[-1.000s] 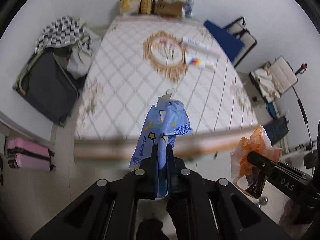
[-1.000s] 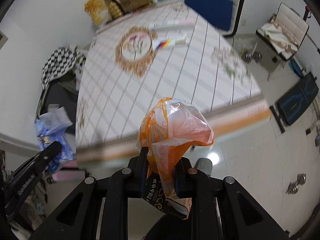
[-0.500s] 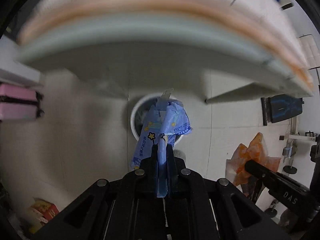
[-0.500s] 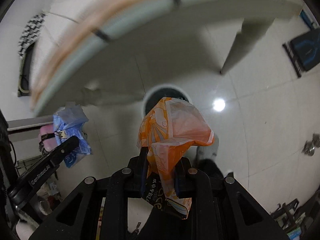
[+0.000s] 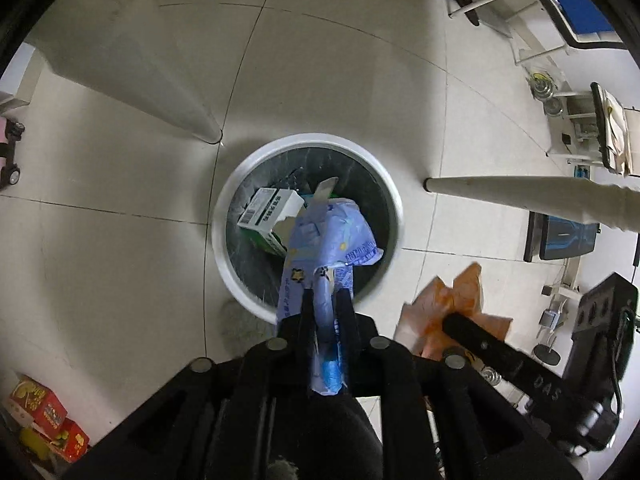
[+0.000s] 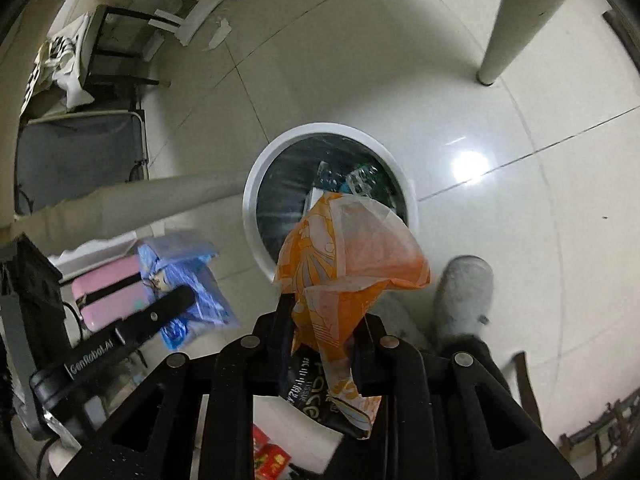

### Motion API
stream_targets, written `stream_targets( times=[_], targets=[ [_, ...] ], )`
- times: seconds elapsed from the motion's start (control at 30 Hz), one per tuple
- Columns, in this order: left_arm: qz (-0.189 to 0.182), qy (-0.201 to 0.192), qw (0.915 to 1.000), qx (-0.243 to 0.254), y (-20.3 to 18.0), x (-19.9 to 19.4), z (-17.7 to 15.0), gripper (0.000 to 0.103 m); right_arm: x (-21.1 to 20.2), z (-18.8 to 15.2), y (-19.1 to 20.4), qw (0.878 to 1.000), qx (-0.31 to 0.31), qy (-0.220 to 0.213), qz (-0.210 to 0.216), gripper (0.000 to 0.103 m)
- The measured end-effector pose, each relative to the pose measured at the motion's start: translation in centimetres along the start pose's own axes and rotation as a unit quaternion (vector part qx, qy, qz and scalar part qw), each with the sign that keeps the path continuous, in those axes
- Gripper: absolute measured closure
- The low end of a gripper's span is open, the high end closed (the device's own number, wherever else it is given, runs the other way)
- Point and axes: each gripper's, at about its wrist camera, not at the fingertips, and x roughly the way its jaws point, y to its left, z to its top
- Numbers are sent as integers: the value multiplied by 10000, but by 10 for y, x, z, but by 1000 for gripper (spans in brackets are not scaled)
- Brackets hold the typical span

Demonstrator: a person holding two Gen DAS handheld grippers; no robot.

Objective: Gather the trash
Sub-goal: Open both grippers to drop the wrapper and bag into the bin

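Swung down from above the quilted tabletop to a steep downward look at the round white-rimmed waste bin with a dark liner (image 5: 248,184) on the pale tiled floor (image 5: 120,168). Left gripper (image 5: 325,300) brought over the bin's near rim, its jaws just eased apart, crumpled blue plastic wrapper (image 5: 332,236) between them. Right gripper (image 6: 324,312) lowered beside the bin likewise, jaws just opened a little, orange and clear plastic wrapper (image 6: 352,252) between them. White carton (image 5: 268,212) inside the bin now in sight.
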Motion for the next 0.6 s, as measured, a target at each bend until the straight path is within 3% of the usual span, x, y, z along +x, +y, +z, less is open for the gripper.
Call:
stream_targets(
  times=[0.03, 0.07, 0.1, 0.17, 0.23, 0.27, 0.3, 0.4, 0.5, 0.6],
  targets=[
    [-17, -50, 10000, -12, 3, -1, 2, 63, 10, 5, -2, 10000, 19, -6, 10, 70],
    [3, -81, 10000, -21, 5, 0, 3, 31, 18, 12, -2, 10000, 24, 11, 55, 60],
    [51, -117, 9999, -25, 8, 0, 5, 20, 27, 16, -5, 9999, 18, 35, 162, 58],
    [150, -175, 9997, -31, 12, 3, 5, 20, 39, 22, -8, 9999, -31, 48, 118, 49],
    [257, -152, 9995, -60, 21, 2, 2, 15, 45, 24, -12, 10000, -68, 45, -24, 46],
    [316, -164, 9993, -70, 23, 1, 0, 10, 48, 25, -11, 10000, -66, 40, -47, 42],
    [377, -182, 9991, -68, 25, 0, -1, 9, 48, 25, -11, 10000, -60, 46, -20, 34],
    [628, -345, 9974, -5, 30, -10, -7, 9, 42, 23, -6, 9997, -215, -41, -135, 21],
    [1001, -635, 9929, 120, 29, -26, -20, 9, 26, 17, 7, 9961, -620, -229, -590, 7],
    [1161, -730, 9903, 228, 24, -38, -31, 9, 6, 9, 26, 9855, -1087, -482, -1215, 3]
  ],
)
